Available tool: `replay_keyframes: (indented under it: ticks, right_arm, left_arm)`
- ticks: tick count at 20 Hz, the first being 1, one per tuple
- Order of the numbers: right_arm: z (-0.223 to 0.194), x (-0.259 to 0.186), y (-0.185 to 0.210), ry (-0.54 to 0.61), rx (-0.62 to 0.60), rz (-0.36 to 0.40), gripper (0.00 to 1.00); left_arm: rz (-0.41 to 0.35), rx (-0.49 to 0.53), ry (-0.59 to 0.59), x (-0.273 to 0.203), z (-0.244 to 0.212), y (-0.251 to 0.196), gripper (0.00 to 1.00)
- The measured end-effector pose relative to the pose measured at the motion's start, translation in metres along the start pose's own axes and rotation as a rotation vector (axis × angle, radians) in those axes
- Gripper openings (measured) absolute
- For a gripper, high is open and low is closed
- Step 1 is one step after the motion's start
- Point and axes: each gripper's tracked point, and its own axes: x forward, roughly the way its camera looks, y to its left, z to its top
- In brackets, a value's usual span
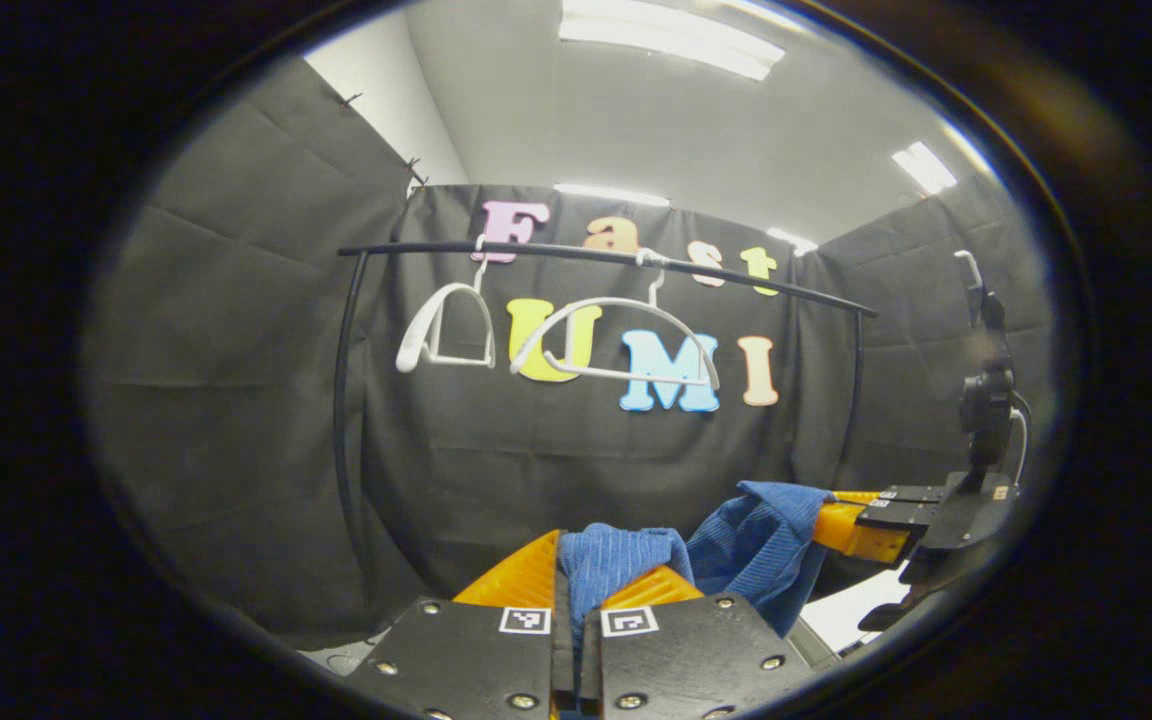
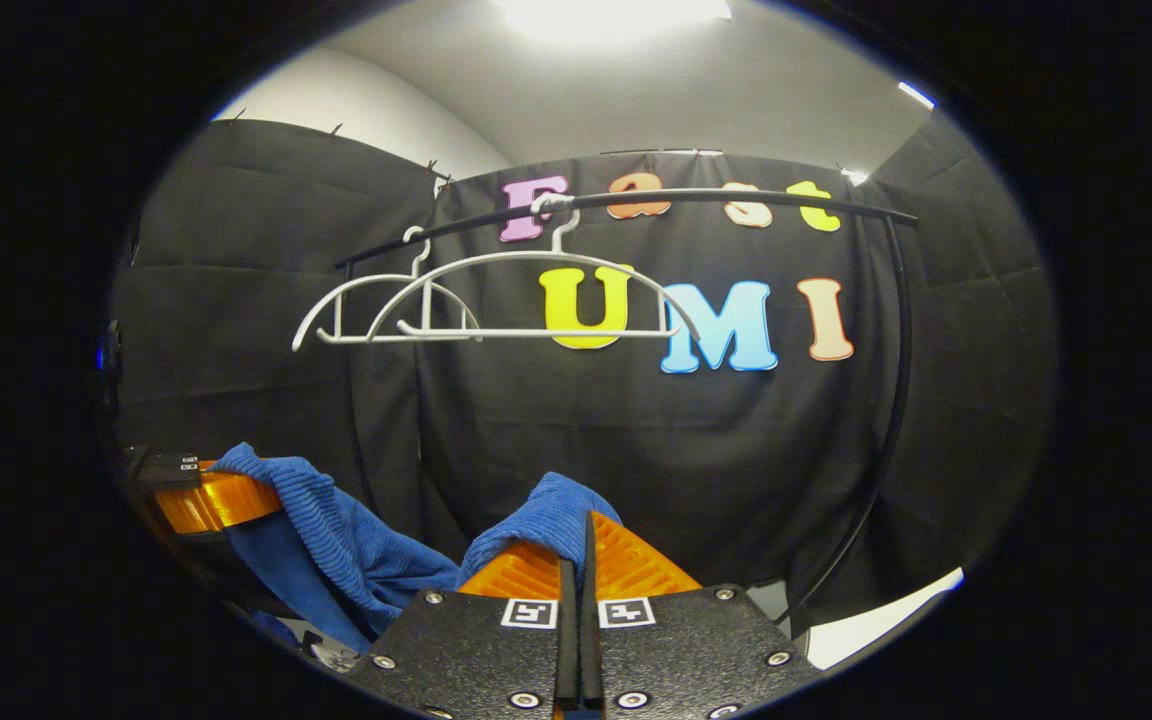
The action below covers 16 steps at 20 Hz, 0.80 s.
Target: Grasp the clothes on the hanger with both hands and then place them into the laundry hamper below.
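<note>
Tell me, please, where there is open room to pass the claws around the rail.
Open: under the rail, right of the hangers, before the black cloth down to the post. Crowded: low down, where the blue cloth stretches between the right claw and left claw.

We cannot see the lower part of the blue garment (image 1: 746,550): in the left gripper view it drops behind the left tool (image 1: 576,590), and in the right gripper view it runs out at the bottom edge (image 2: 336,540). The right tool (image 2: 581,560) covers the fold it pinches.
</note>
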Motion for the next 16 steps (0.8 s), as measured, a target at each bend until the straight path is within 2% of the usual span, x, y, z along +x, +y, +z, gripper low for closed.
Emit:
replay_keyframes:
  ticks: [6,16]
  right_arm:
    - [-0.092,0.003,0.026,0.156,-0.001,0.050,0.01]
    - [-0.206,0.002,0.010,0.392,-0.013,0.012,0.02]
  left_arm:
    - [-0.014,0.040,0.106,0.003,-0.077,-0.003,0.03]
    - [-0.043,0.061,0.325,0.003,-0.180,-0.011,0.04]
